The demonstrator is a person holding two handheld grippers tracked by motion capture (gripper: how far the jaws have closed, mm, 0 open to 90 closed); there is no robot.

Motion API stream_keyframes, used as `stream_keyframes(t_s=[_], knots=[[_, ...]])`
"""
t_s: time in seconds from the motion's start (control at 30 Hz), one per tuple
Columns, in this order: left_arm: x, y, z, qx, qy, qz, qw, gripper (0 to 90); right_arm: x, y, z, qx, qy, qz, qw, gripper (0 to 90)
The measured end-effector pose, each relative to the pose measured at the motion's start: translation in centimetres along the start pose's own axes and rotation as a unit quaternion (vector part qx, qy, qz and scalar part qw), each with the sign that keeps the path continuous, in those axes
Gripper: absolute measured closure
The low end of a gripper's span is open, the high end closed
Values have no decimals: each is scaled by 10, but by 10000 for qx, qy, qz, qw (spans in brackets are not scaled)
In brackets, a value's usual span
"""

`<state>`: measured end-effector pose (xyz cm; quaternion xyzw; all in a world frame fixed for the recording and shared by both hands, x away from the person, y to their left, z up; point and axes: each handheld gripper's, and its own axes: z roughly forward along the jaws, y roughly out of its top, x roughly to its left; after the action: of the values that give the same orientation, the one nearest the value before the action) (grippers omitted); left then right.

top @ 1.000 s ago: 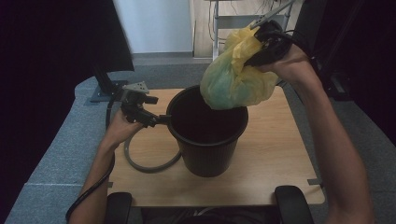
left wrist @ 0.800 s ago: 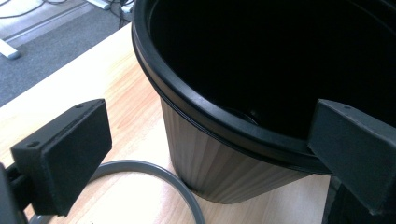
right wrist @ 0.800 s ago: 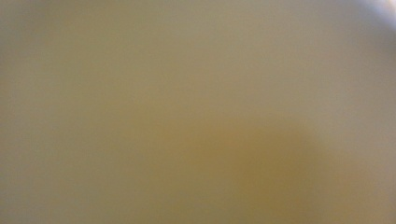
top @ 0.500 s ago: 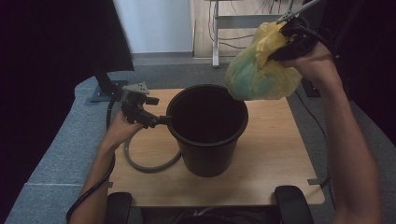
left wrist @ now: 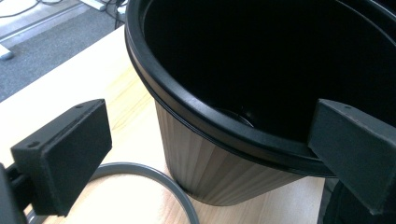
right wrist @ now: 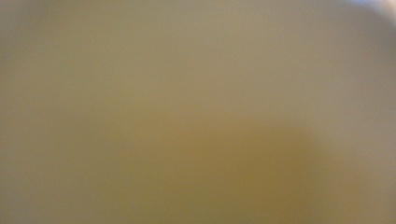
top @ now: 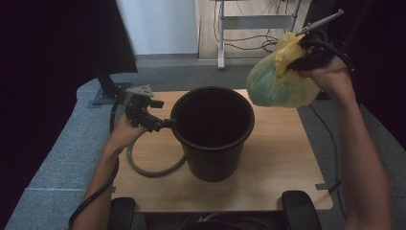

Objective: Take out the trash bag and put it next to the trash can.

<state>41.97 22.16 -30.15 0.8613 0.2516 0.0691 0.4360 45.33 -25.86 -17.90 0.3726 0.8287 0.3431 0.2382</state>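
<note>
High view: the right gripper grasps the bunched neck of a full yellow plastic bag (held off the table's right edge). The left gripper touches the round black plastic bin.

Left gripper view: jaws spread wide, straddling the bin's rim.

Right gripper view: blurred yellow plastic.

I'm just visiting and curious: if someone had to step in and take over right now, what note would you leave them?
Left gripper: jaws set at the bin rim, one inside and one outside by the left gripper view; that view shows a gap, so not clamped.
Right gripper: shut on the gathered top of the yellow bag, held up in the air to the right of the bin, over the table's far right edge.
Bin stands upright mid-table, with a grey ring lying at its foot.
Done: bag is out of the bin.
Left: probably set the bag down somewhere; the bin appears to have no liner.
</note>
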Motion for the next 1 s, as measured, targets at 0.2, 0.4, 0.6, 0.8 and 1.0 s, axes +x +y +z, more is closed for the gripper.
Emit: stream_keyframes(t_s=[0.2,0.4,0.6,0.8,1.0], knots=[[3,-4,-5,-32,52,-50,10000,0,-5,-17,17,48,-5,88,9999,747],[7,-14,-8,112,280,-69,9995,0,-7,-34,35,84,24,146,9999,747],[14,-27,-6,133,389,-171,9990,0,-7,-48,55,105,24,188,9998,746],[18,-43,-2,143,479,-252,9984,0,-6,-61,75,84,28,231,9997,744],[22,-60,4,127,569,-319,9978,0,-3,-76,99,107,17,266,9996,738]])
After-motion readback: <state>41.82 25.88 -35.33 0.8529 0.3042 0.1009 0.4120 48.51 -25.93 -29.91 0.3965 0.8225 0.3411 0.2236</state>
